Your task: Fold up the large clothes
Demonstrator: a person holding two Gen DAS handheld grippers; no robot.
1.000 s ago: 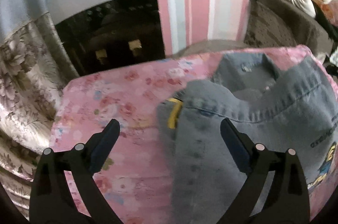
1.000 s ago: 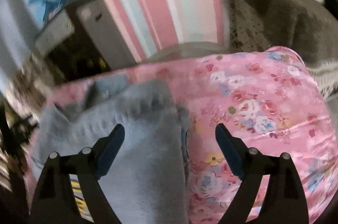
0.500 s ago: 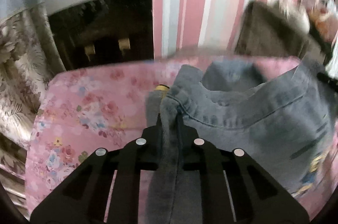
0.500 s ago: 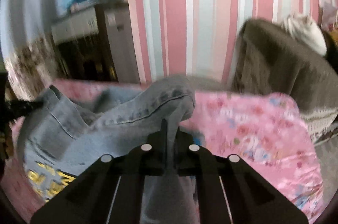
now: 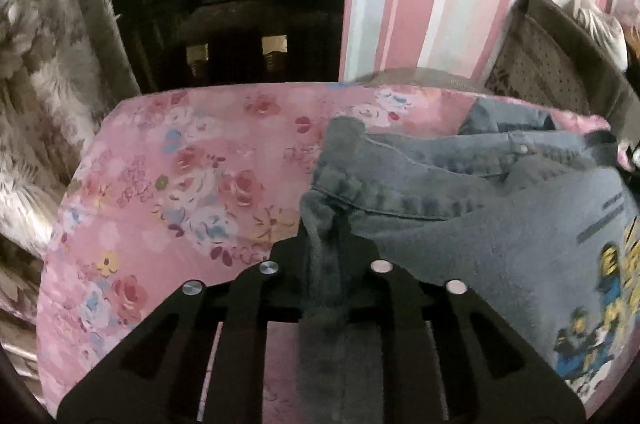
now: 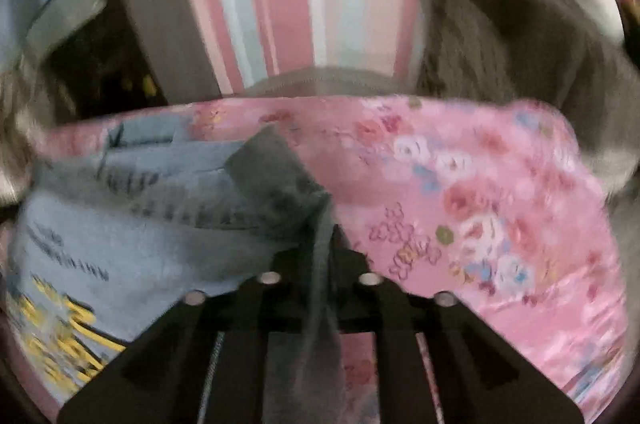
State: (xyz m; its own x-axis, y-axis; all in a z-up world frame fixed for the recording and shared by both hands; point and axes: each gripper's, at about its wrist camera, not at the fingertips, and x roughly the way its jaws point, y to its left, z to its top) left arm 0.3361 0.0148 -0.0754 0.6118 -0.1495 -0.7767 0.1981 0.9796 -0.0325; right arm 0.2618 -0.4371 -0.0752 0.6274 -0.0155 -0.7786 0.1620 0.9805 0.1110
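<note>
Left claw point(image 5: 324, 244) and right claw point(image 6: 324, 248) each nearly closed yet easing open, denim jacket point(image 5: 460, 224) edge pinched between, collar ahead, body stretched sideways between them over pink floral cover point(image 5: 168, 184)

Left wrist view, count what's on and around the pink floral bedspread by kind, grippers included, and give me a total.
Denim jacket: 1
Pink floral bedspread: 1
Left gripper, denim between its opening jaws: 1
Dark cabinet: 1
Brown cushion: 1
Total: 5
</note>
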